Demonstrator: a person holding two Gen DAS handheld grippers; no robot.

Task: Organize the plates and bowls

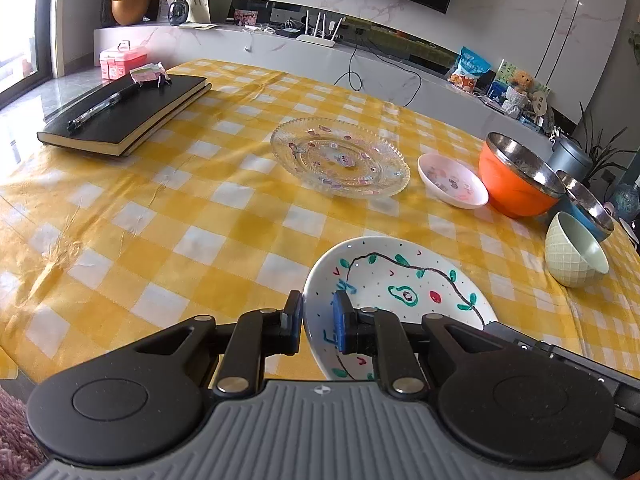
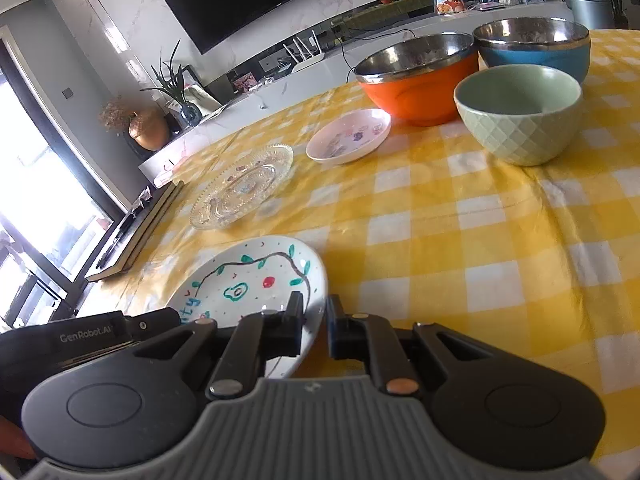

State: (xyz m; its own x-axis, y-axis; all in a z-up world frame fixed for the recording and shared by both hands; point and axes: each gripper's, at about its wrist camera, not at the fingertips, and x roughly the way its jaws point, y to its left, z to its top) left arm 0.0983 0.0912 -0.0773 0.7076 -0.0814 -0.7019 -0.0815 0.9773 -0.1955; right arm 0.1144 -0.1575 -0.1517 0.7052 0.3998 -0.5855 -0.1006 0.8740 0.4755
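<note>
A white painted plate with green vines and an avocado drawing sits near the table's front edge. My left gripper is shut on its left rim. My right gripper is shut on its right rim. Farther back lie a clear glass plate and a small pink dish. An orange steel-lined bowl, a blue steel-lined bowl and a pale green bowl stand at the right.
A yellow checked cloth covers the table. A black notebook with a pen lies at the far left. The left gripper's body shows at the right view's lower left. A TV shelf with clutter runs behind.
</note>
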